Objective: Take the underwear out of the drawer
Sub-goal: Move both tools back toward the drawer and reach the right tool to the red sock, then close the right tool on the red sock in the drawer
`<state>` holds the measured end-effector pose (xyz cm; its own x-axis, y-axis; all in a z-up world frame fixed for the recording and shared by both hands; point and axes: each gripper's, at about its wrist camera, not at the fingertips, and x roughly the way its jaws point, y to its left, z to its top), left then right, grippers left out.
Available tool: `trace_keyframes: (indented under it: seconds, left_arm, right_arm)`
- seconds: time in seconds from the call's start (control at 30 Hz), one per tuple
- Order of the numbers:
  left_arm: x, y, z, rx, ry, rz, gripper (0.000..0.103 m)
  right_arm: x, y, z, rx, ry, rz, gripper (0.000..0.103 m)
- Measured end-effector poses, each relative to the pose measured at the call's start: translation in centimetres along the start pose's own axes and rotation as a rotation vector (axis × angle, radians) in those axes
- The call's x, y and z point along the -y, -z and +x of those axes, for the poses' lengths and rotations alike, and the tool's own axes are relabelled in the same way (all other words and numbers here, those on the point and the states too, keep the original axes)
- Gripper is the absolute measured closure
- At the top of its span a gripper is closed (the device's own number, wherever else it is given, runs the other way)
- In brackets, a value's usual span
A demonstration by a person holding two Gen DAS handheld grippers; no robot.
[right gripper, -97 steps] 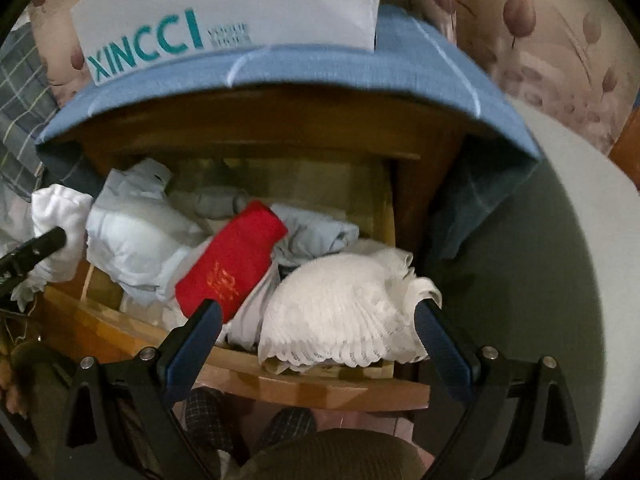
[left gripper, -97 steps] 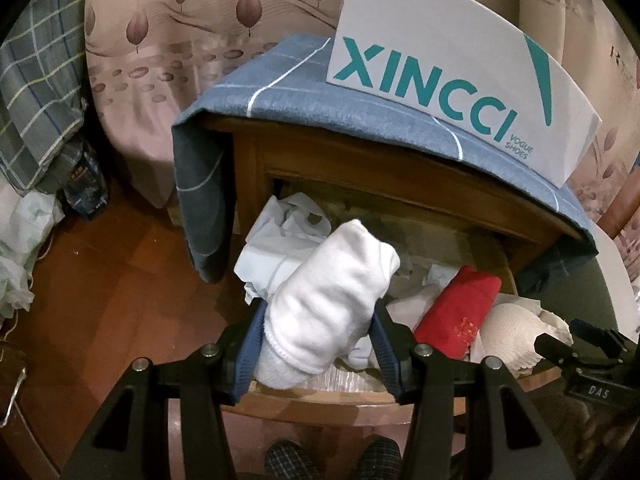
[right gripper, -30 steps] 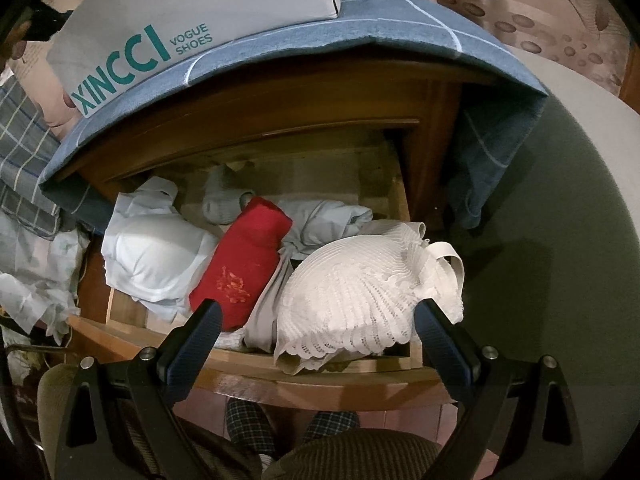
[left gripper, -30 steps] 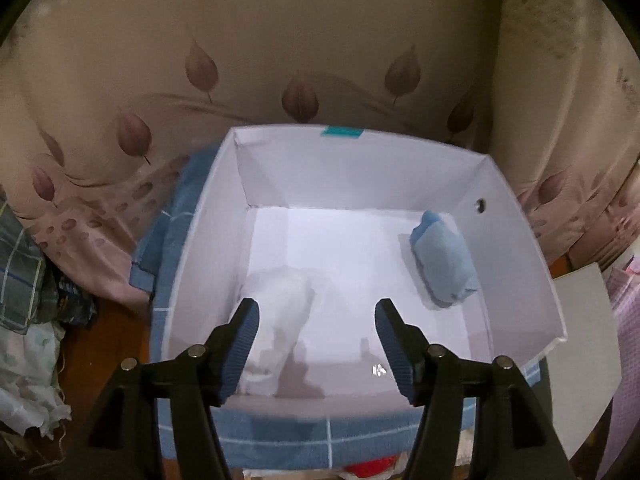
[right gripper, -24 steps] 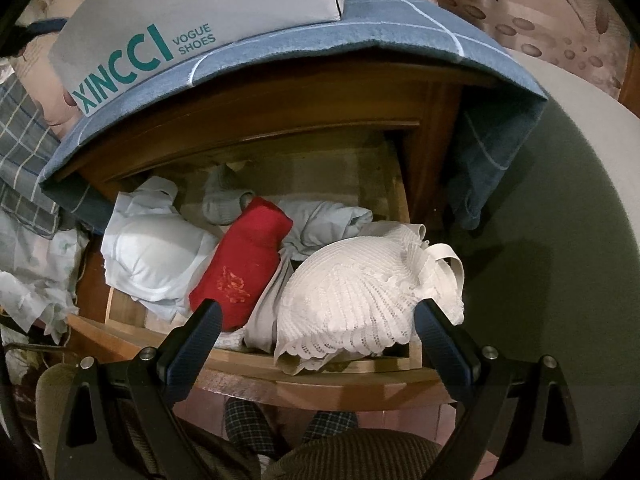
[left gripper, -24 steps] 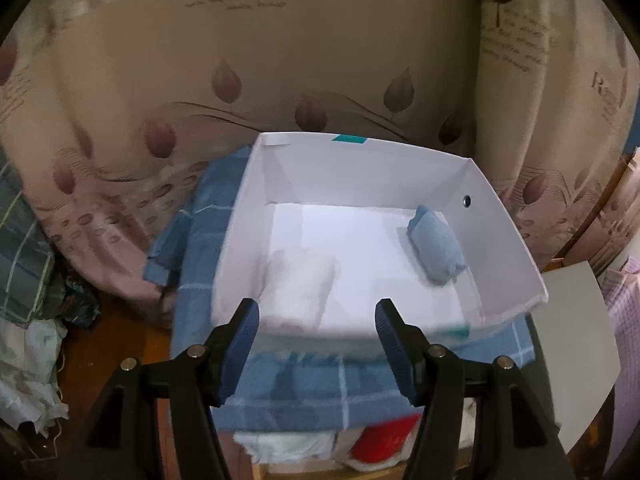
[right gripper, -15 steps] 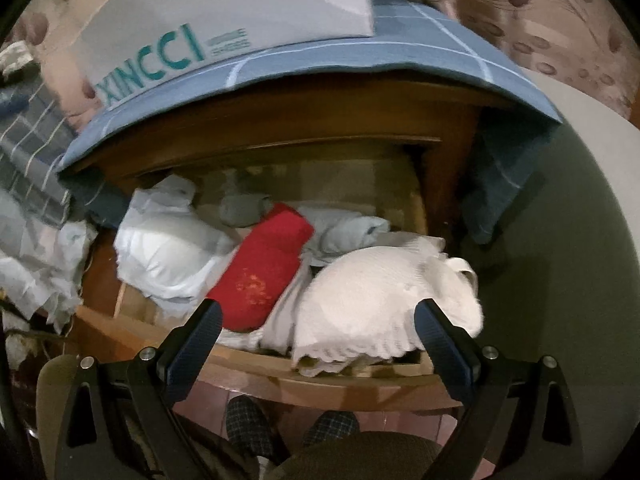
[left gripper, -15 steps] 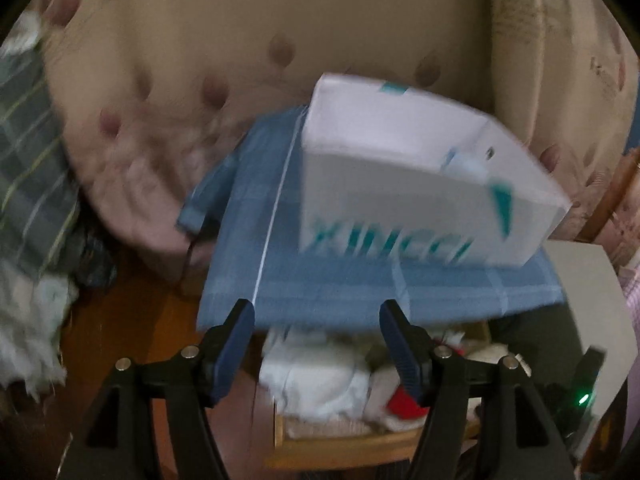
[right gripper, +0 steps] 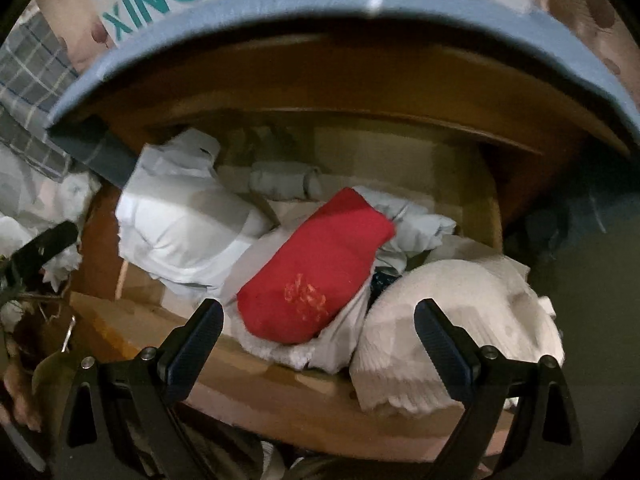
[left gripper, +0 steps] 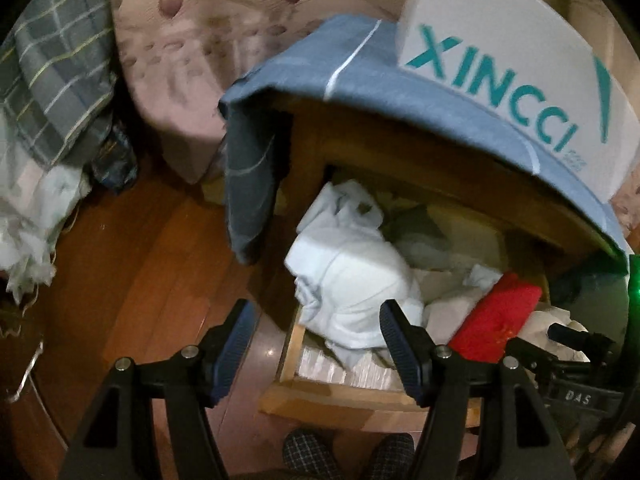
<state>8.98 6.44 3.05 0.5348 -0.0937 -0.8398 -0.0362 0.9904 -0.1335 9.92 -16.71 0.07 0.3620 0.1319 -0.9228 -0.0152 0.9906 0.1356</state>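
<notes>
Left tool (left gripper: 314, 334): your jaws are spread with nothing between them, having just opened wider; the pale blue bundle (left gripper: 348, 280) lies just ahead, at the drawer's (left gripper: 360, 394) near corner.
Right tool (right gripper: 319, 330): spread and empty; the red underwear (right gripper: 316, 268) sits straight ahead, between your fingers' line.
Handling: light, soft, likely to unroll or snag on neighbours.
Grip: pinch the red roll across its middle.
Beyond: white lace piece (right gripper: 460, 320) to its right.
</notes>
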Motion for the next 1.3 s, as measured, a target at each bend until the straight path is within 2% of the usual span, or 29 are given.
trace_keyframes:
  seconds: [0.13, 0.33, 0.57, 0.93, 1.1, 1.3]
  left_arm:
    - [-1.8, 0.0, 0.3, -0.002, 0.029, -0.107, 0.036]
    - [-3.3, 0.1, 0.1, 0.003, 0.082, -0.182, 0.036]
    - [-3.4, 0.0, 0.8, -0.037, 0.115, -0.202, 0.036]
    - [-3.3, 0.0, 1.3, -0.060, 0.126, -0.205, 0.036]
    - [-3.2, 0.0, 1.6, -0.073, 0.129, -0.209, 0.036]
    - [-3.3, -0.1, 1.9, -0.081, 0.131, -0.214, 0.036]
  right_arm:
    - [-0.7, -0.9, 1.5, -0.041, 0.015, -0.001, 0.008]
    - [-2.6, -2.1, 3.7, -0.093, 0.017, -0.032, 0.008]
    - [-4.1, -2.8, 6.8, -0.182, 0.080, -0.122, 0.008]
    - [-3.3, -2.9, 8.8, -0.296, 0.078, -0.136, 0.007]
    - [-3.0, -2.8, 8.9, -0.296, 0.090, -0.143, 0.015]
    - [-2.7, -2.0, 8.3, -0.241, 0.070, -0.160, 0.034]
